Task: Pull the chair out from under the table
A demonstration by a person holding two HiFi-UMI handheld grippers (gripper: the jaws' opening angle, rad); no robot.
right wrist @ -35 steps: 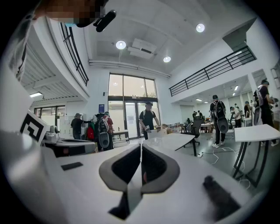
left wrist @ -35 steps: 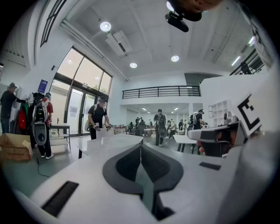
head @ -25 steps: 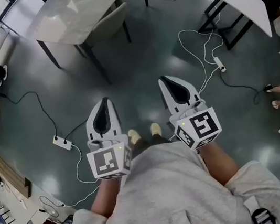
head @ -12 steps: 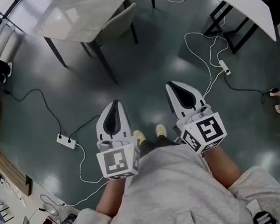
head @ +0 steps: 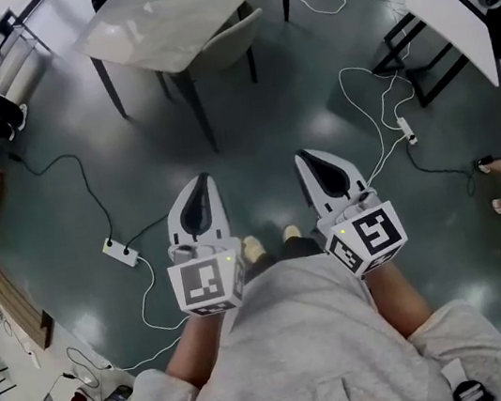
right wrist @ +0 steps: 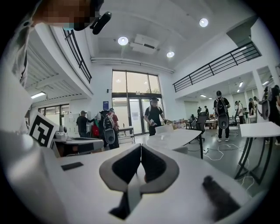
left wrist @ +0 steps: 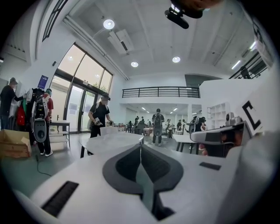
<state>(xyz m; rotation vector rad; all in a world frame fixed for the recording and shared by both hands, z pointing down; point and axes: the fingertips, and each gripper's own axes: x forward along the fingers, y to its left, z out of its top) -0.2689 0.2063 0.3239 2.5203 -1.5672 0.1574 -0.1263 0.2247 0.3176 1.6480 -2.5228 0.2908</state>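
I hold my left gripper [head: 199,197] and right gripper [head: 314,167] side by side in front of my waist, both pointing forward and nearly level. Each gripper's jaws are fully closed with nothing between them. My forearms extend forward, roughly parallel.

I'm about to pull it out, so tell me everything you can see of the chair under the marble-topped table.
The chair has a pale grey, curved backrest that looks upholstered, and thin dark legs. It stands upright on the dark floor, pushed in so that the white marble-look table covers its seat; only backrest and legs show. Nothing but the floor visibly touches it.
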